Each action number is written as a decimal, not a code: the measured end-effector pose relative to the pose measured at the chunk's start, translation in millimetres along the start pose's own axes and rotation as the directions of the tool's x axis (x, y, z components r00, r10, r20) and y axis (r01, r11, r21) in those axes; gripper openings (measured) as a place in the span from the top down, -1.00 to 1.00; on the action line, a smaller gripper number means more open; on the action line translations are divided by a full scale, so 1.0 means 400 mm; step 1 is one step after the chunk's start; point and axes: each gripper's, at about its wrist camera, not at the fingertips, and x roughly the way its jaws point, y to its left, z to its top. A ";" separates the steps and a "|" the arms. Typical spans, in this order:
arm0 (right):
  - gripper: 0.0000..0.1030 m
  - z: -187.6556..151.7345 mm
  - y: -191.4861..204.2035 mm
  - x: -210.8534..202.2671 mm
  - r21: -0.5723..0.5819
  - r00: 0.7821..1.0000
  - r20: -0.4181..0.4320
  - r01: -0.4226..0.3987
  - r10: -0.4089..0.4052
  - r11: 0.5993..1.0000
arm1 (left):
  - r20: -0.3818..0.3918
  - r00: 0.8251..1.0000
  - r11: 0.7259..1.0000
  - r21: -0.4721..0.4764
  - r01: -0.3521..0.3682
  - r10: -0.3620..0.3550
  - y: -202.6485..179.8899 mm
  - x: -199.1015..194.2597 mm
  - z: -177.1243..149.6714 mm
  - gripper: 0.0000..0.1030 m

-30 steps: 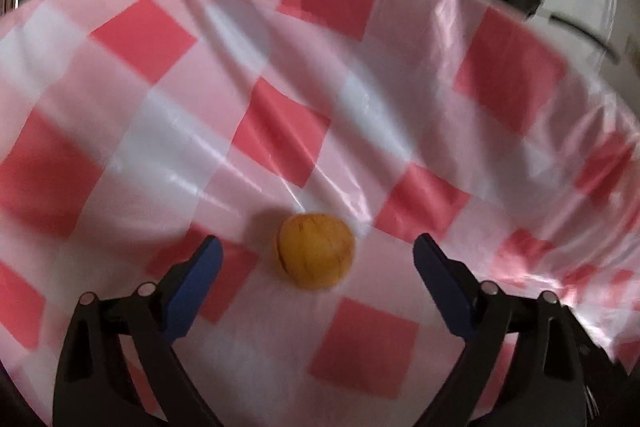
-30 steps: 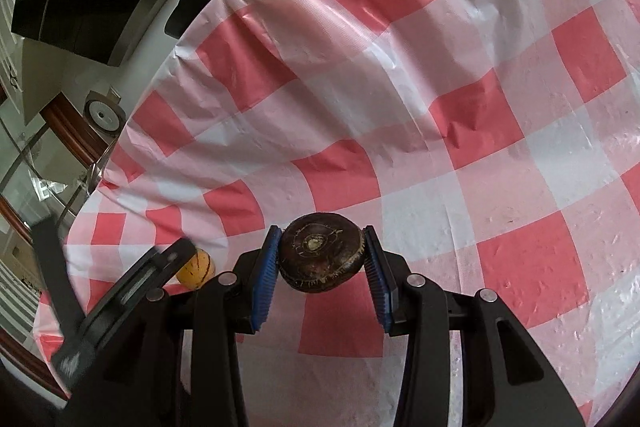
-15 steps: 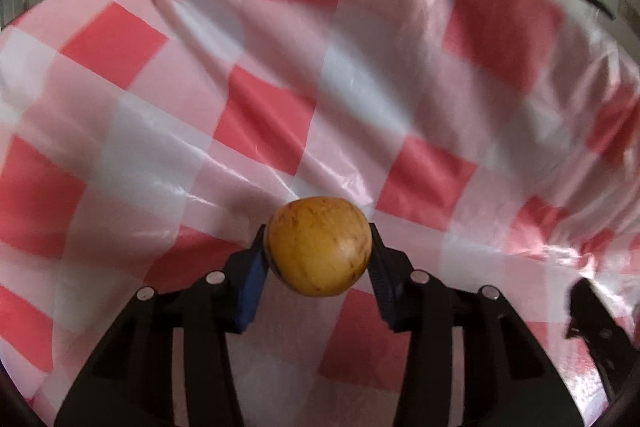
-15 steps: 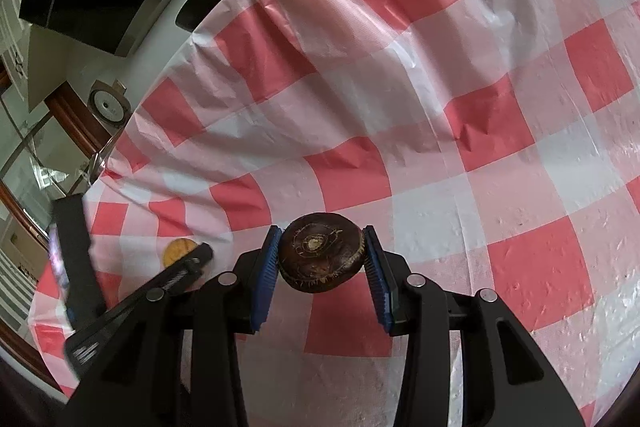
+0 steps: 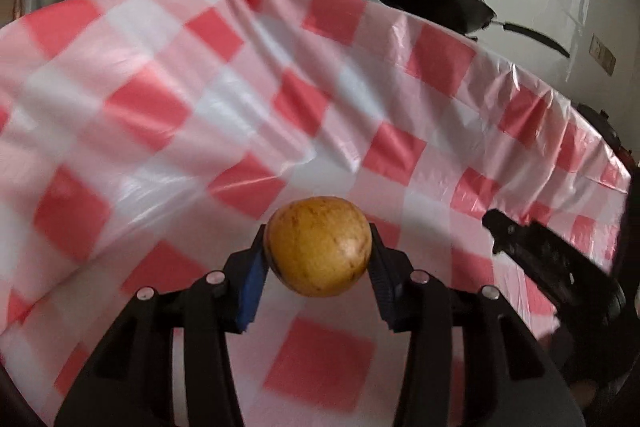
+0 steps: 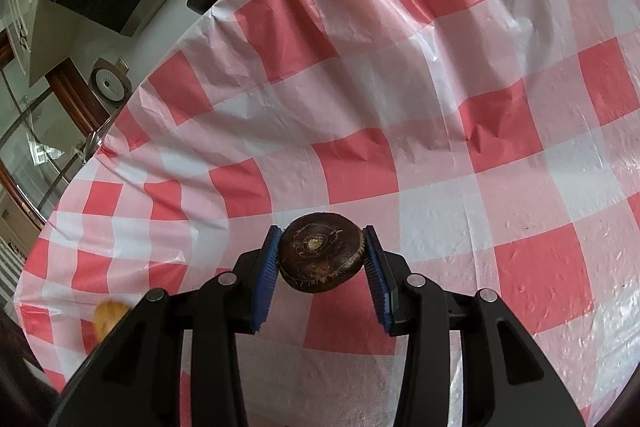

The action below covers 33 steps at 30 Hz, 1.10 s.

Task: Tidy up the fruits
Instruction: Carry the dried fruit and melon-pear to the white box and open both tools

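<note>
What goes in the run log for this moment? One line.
left gripper: shut on yellow fruit | right gripper: shut on dark brown fruit | checked tablecloth

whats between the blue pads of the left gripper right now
A round yellow fruit sits between the left gripper's blue pads, pressed from both sides above the checked tablecloth. The left wrist view shows this.

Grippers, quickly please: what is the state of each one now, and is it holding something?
Left gripper: closed on the yellow fruit.
Right gripper: closed on the dark brown fruit.
</note>
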 end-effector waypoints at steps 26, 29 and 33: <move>0.21 -0.225 0.042 -0.222 0.050 0.987 -0.077 -0.140 0.144 0.989 | -0.056 0.998 0.996 -0.079 0.036 -0.040 0.107 -0.114 -0.069 0.10; 0.21 -0.281 0.066 -0.287 0.024 0.984 -0.068 -0.163 0.164 0.986 | -0.048 0.998 0.996 -0.076 0.043 -0.047 0.115 -0.133 -0.080 0.09; 0.21 -0.347 0.097 -0.352 -0.043 0.982 -0.065 -0.182 0.179 0.982 | -0.020 0.998 0.996 -0.072 0.059 -0.061 0.128 -0.165 -0.097 0.09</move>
